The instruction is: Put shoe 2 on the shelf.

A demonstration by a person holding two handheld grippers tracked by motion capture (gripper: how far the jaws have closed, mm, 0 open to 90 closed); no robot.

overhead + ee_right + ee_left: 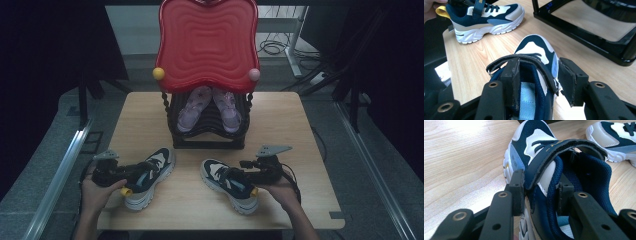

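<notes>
Two navy-and-white sneakers lie on the bench [150, 107] in the lower half of the high view, toes pointing up the frame toward the black shoe rack [208, 135].

The left claw [539, 192] clamps the side wall and strap of the left sneaker [149, 176]: one pad presses outside, the other sits inside the collar. The right claw [541, 82] straddles the side wall of the right sneaker [229, 184] with one pad inside the opening; the outer pad stands slightly off the upper, so that claw judges as half open, not yet gripping.

Procedure: close the right claw on the collar wall and strap together, not on the strap alone, which would peel away. Lift each shoe level before carrying.

Clearances: the rack's upper tier already holds pink sandals [209, 107], and the red tray top [207, 42] overhangs it at centre top. Approach low and from the front. Both sneakers lie near the bench's lower edge; avoid dragging them backward. Open bench remains at either side of the rack.
</notes>
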